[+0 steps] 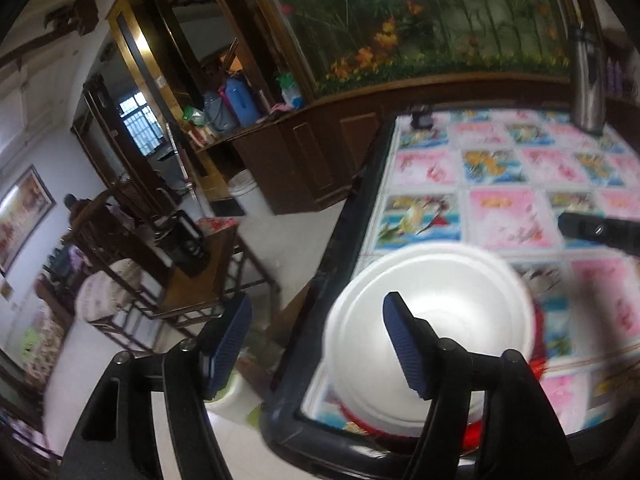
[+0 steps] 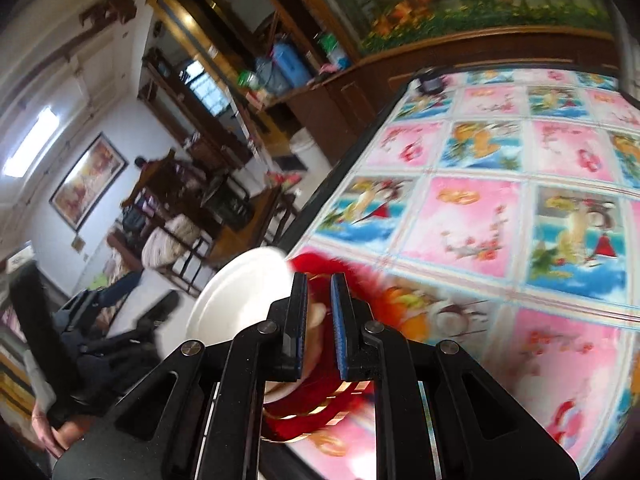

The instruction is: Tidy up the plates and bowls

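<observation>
Table (image 1: 344,240) with black rim, topped by a glossy cloth of pink and blue picture squares (image 2: 472,220), filling the right side of both views. Near its left edge, a white round plastic bowl (image 1: 432,320) sitting on something red (image 2: 320,412), blurred, with gold stripes. Left gripper (image 1: 320,344) with blue-padded fingers spread wide apart, one over the floor beside the table, the other over the bowl's inside; nothing between them. Right gripper (image 2: 319,320) nearly closed, fingers pinching the bowl's far rim where white meets red. Beyond the table, a dark wooden cabinet (image 1: 312,152) carrying a blue jug (image 1: 240,100) and bottles, under a large flower painting (image 1: 420,20). Pale tiled floor (image 1: 288,232), wooden chairs (image 1: 132,280), a white bucket (image 1: 250,196), a framed picture (image 2: 88,180) on the white wall.
</observation>
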Demonstrator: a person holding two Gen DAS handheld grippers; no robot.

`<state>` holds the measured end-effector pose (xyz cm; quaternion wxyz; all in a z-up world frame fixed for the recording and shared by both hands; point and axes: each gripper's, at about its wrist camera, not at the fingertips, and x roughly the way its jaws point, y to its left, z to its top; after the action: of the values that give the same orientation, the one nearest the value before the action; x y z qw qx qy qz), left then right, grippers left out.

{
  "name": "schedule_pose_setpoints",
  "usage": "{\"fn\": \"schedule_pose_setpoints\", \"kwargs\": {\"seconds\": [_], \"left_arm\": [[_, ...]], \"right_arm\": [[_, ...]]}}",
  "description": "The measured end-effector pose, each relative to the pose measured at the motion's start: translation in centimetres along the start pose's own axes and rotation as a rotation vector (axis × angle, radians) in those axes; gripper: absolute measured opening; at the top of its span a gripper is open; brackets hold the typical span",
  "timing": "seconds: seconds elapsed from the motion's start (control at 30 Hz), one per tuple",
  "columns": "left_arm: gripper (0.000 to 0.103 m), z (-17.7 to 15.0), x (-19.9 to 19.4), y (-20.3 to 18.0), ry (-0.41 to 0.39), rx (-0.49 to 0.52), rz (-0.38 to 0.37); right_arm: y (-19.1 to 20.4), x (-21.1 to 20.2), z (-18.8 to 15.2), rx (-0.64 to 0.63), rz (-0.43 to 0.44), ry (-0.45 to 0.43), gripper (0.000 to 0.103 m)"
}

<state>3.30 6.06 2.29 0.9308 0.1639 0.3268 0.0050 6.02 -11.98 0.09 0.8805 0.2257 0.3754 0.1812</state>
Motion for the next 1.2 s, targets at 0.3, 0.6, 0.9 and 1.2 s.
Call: {"fn": "schedule_pose_setpoints", "kwargs": {"seconds": [0.3, 0.6, 0.9, 1.2], "left_arm": [[0.083, 0.8, -0.6, -12.7, 0.079, 0.05, -0.518], [0.083, -0.1, 4.4, -25.2, 0.169, 0.081, -0.516], [0.083, 0.3, 5.0, -25.1, 0.128, 0.025, -0.447], [0.083, 0.5, 0.7, -19.8, -0.045, -0.025, -0.343]], "right_arm": [[-11.2, -7.5, -1.7, 0.074, -0.319, -0.104, 0.033], [-20.9, -13.2, -4.1, 0.118, -0.611, -0.051, 0.053], [-21.4, -14.6, -4.9, 0.138, -0.544, -0.109, 0.054], [-16.8, -14.0, -4.3, 0.084, -0.341, -0.208, 0.054]]}}
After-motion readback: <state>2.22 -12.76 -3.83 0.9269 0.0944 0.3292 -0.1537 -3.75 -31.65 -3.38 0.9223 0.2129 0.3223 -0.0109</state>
